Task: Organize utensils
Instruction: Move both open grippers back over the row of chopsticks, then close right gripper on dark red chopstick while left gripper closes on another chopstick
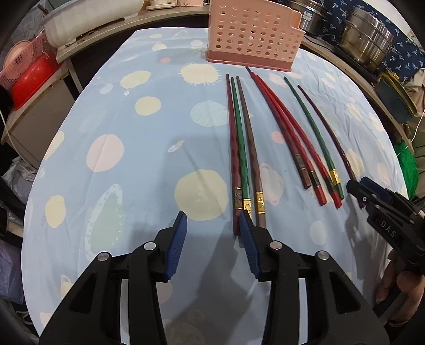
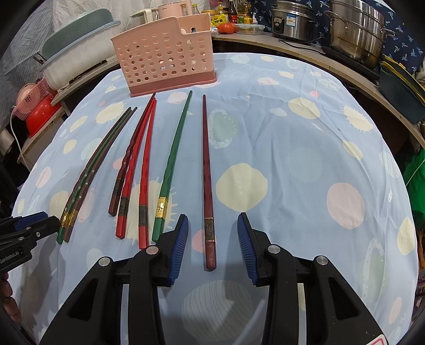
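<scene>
Several chopsticks lie lengthwise on the blue spotted tablecloth (image 1: 132, 148), tips toward a pink perforated holder (image 1: 253, 34) at the far edge, which also shows in the right wrist view (image 2: 163, 61). A left trio (image 1: 240, 148) of dark red, green and brown lies by my left gripper (image 1: 212, 228), which is open and empty with its right fingertip beside their butt ends. My right gripper (image 2: 212, 231) is open, with the butt of a lone dark red chopstick (image 2: 207, 175) between its fingers. A green chopstick (image 2: 172, 164) and red ones (image 2: 138, 164) lie left of it.
Steel pots (image 2: 356, 29) and a rice cooker (image 2: 292, 20) stand on the counter behind and right. A white-and-green tub (image 2: 77, 50) and a red basin (image 2: 39, 116) are at the left. Bottles and a tomato (image 2: 225, 26) sit behind the holder.
</scene>
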The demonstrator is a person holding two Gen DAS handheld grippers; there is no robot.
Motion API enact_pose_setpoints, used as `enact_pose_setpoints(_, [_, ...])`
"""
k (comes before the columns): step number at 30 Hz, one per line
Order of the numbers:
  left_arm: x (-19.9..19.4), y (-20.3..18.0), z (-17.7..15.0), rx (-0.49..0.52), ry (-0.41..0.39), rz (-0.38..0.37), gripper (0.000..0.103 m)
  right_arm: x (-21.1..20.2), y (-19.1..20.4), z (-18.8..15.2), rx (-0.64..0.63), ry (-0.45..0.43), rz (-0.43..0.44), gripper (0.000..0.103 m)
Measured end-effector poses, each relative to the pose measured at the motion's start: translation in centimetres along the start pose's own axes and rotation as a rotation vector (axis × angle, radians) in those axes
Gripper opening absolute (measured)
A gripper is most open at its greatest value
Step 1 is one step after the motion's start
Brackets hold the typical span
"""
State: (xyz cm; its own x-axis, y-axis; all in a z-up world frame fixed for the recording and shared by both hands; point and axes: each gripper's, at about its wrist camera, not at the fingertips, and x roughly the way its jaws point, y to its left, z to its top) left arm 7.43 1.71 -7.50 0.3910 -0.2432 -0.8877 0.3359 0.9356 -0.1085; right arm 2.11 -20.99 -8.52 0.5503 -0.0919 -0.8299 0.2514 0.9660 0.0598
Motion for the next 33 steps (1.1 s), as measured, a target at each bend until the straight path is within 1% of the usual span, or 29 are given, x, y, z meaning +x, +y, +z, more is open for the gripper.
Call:
enact_pose_setpoints(4, [0.4, -0.4, 0.0, 0.01, 0.008, 0.007, 0.04, 0.0, 0.0, 0.0, 0.0, 0.001, 0.0, 0.037])
enact_pose_setpoints(10, [0.9, -1.2, 0.0, 0.049, -0.001, 0.047, 0.039, 0.0, 0.0, 0.0, 0.001, 0.0, 0.0, 0.037])
enact_pose_setpoints(12, [0.9, -1.1, 0.2, 0.042, -0.001, 0.049, 0.038, 0.0, 0.0, 0.0, 0.0, 0.0, 0.001, 0.037])
enact_pose_setpoints(14, [0.9, -0.9, 0.3, 0.042, -0.005, 0.057, 0.027, 0.0, -0.1, 0.0, 0.001, -0.001, -0.001, 0.031])
enact_pose_setpoints(16, [0.8, -0.5, 0.5, 0.033, -0.003, 0.048, 0.013, 0.0, -0.2, 0.0, 0.005, 0.0, 0.001, 0.024])
enact_pose_setpoints(18, [0.8, 0.0, 0.6, 0.02, 0.001, 0.033, 0.009, 0.0, -0.3, 0.1, 0.01, 0.002, 0.003, 0.018])
enact_pose_setpoints(19, [0.7, 0.1, 0.6, 0.016, 0.003, 0.029, 0.009, 0.1, -0.4, 0.1, 0.011, 0.003, 0.005, 0.015])
enact_pose_setpoints(22, [0.5, 0.4, 0.5, 0.008, 0.001, 0.028, 0.008, 0.0, -0.5, 0.1, 0.011, 0.006, 0.01, 0.008])
enact_pose_setpoints(27, [-0.6, 0.7, 0.3, -0.001, -0.011, 0.025, 0.007, -0.7, -0.4, 0.0, 0.006, -0.007, 0.02, 0.007])
enact_pose_setpoints(33, [-2.7, 1.0, 0.4, -0.017, -0.037, 0.029, 0.007, -3.1, 0.0, 0.3, -0.01, -0.043, 0.035, 0.007])
